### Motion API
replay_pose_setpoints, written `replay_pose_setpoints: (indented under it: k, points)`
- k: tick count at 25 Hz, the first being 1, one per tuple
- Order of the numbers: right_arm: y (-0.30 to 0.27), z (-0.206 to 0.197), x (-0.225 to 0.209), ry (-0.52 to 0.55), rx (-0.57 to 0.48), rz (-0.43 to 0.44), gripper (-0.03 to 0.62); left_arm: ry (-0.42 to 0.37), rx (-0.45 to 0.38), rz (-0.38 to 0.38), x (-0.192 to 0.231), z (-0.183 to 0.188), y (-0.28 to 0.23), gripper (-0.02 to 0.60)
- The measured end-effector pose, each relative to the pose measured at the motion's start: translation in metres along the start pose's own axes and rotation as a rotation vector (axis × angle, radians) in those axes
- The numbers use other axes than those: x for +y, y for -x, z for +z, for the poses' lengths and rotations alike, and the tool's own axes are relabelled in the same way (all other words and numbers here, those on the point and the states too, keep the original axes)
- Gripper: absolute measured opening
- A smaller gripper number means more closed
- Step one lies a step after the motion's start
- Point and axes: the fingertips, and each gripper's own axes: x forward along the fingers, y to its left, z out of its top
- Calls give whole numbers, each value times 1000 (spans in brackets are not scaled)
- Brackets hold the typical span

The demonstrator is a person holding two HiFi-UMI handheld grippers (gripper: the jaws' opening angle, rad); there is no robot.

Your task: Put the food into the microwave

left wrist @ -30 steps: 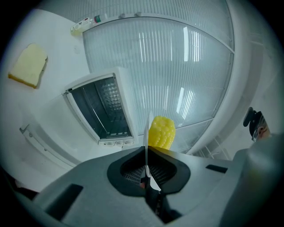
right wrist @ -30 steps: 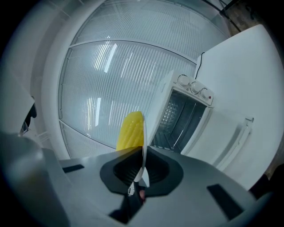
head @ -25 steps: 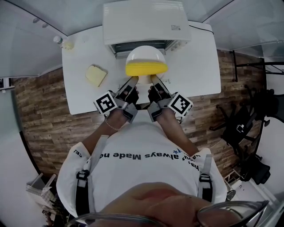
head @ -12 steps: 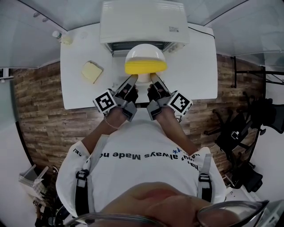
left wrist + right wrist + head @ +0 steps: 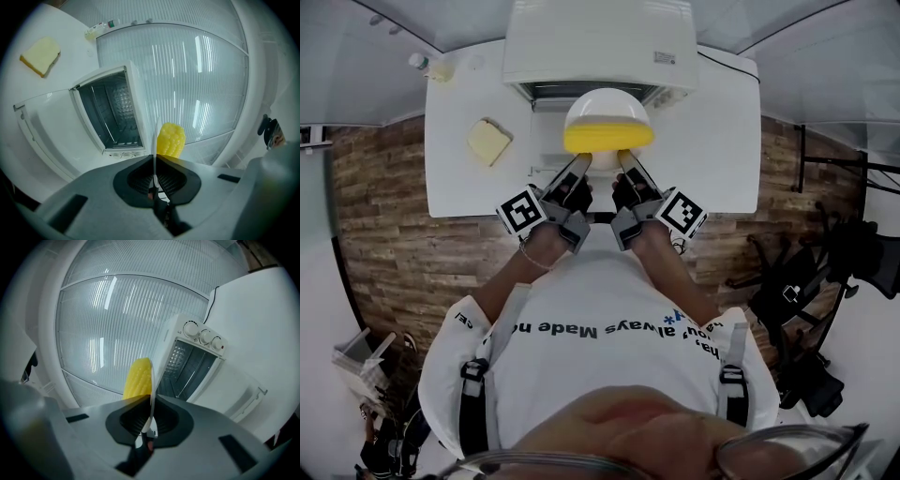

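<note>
Two grippers, both clamped on one white plate [image 5: 607, 108]. Left gripper [image 5: 581, 162] pinches the plate's near rim left of centre. In the left gripper view its jaws [image 5: 153, 160] are almost together, with only the thin white rim edge-on between the pads. Right gripper [image 5: 625, 157] does the same right of centre. In the right gripper view its jaws [image 5: 150, 405] are narrow, pads pressed on the rim.

Food is one yellow corn cob [image 5: 607, 139] lying crosswise on the near part of the plate, just beyond both sets of tips. The cob shows right of the rim in the left gripper view [image 5: 170, 139] and left of it in the right gripper view [image 5: 138, 378].

Microwave [image 5: 598, 42] stands at the middle of the far edge of the white table [image 5: 712, 141]. Its door is swung open and the dark cavity [image 5: 110, 112] is exposed; the knobs show in the right gripper view [image 5: 204, 337]. The plate is held level right at the mouth and not inside yet. Whether it touches the lowered door cannot be told.

Bread slice [image 5: 488, 142] lies flat near the table's left edge, well apart from the plate. A small bottle [image 5: 431, 66] is at the far left corner.
</note>
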Motion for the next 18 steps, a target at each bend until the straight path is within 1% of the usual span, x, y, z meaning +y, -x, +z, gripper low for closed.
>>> replay_pose_setpoints:
  k: [2,11,13,18]
  points:
    - [1,-1,-3,-11,4,-1,20,38,-8,3,-1,-3,-1,18]
    - [-2,-5,-28,-19,24,-38,20,45,6,47,23,-6,-2,18]
    - [-3,-5,-32,-34,23,-38,20,49,10,50,27,-7,-3,18]
    - [-2,-5,-45,-23,26,-71,20,55,16,62,35,-9,-5,18]
